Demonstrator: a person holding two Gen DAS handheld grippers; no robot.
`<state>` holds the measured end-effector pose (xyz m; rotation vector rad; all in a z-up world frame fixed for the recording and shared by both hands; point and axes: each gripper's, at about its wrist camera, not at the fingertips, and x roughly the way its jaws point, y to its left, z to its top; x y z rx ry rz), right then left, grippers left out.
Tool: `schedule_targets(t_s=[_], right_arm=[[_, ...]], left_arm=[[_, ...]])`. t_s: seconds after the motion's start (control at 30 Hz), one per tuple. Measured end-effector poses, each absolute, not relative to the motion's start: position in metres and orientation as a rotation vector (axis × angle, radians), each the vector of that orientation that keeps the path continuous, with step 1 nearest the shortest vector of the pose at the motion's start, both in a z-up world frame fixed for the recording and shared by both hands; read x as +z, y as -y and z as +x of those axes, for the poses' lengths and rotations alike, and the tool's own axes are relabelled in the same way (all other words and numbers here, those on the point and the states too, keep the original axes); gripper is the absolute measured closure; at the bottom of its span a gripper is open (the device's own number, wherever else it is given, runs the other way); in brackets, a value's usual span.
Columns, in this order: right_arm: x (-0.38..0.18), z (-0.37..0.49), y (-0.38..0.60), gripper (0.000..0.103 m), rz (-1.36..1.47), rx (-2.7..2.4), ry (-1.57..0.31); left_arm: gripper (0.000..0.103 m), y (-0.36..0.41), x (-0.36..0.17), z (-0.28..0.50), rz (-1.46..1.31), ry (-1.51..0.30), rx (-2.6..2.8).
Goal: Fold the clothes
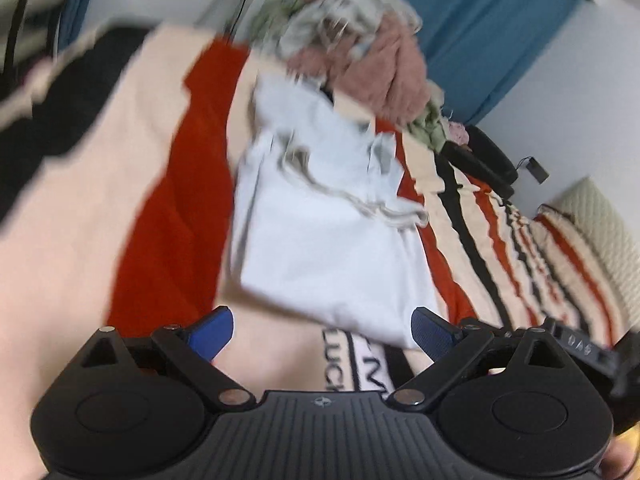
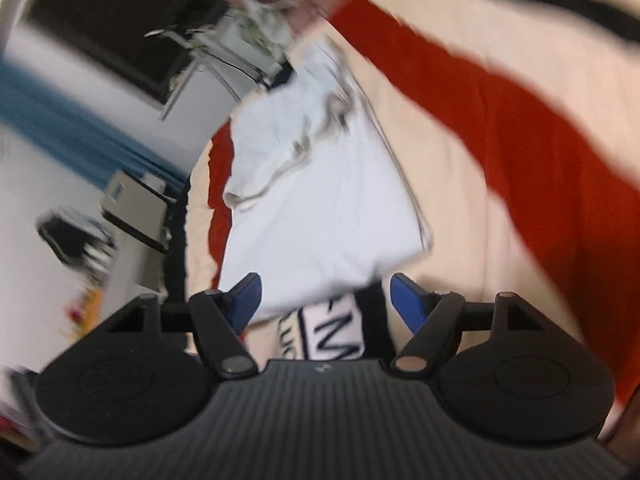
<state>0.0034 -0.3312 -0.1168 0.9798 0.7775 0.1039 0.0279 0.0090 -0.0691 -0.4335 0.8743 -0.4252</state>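
— Position of the garment, please.

— We record a white garment (image 1: 320,236) lying folded on a striped blanket (image 1: 68,248) of cream, red and black bands. Grey markings cross its upper part; both views are blurred, so we cannot read them. Its near edge lies just ahead of both tools.

— Left tool?

— The left gripper (image 1: 322,330) has its blue-padded fingers (image 1: 214,330) spread wide, nothing between them. The garment's near corner shows in the gap, but we cannot tell whether either pad touches it.

— Right tool?

— The right gripper (image 2: 324,300) likewise stands with fingers (image 2: 404,300) apart and nothing pinched. In its view the garment (image 2: 320,200) ends between the two pads, over a white label with black lettering (image 2: 332,332) on the blanket (image 2: 460,184).

— Surroundings?

— We note a heap of unfolded clothes (image 1: 360,52), pink, grey and green, at the garment's far end and touching it. Behind it hangs a blue curtain (image 1: 480,20). A black object (image 1: 480,156) rests on the blanket to the right; we cannot identify it.
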Motion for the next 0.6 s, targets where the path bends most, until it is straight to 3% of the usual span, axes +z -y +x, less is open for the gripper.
schedule_targets(t_s=[0.23,0.33,0.5,0.53,0.57,0.6], right_arm=[[-0.165,0.012,0.331,0.03,1.325,0.09,-0.824],[-0.173,0.019,0.335,0.04,1.374,0.026,-0.771],[-0.18,0.035,0.336,0.06,1.416,-0.044,-0.722],[-0.181,0.037,0.335,0.074,1.412,-0.055,-0.718],[-0.18,0.039,0.333,0.087,1.399,-0.066,-0.715],[-0.178,0.039,0.333,0.089,1.378,-0.067,-0.71]], left_arm=[[0.01,-0.005,-0.113,0.064,-0.637,-0.99,-0.449],[0.019,-0.004,-0.12,0.077,-0.64,-0.954,-0.405],[0.048,-0.005,-0.126,0.094,-0.65,-0.883,-0.342],[0.052,-0.006,-0.125,0.095,-0.657,-0.869,-0.335],[0.066,-0.007,-0.125,0.097,-0.663,-0.855,-0.327],[0.081,-0.008,-0.124,0.098,-0.669,-0.84,-0.323]])
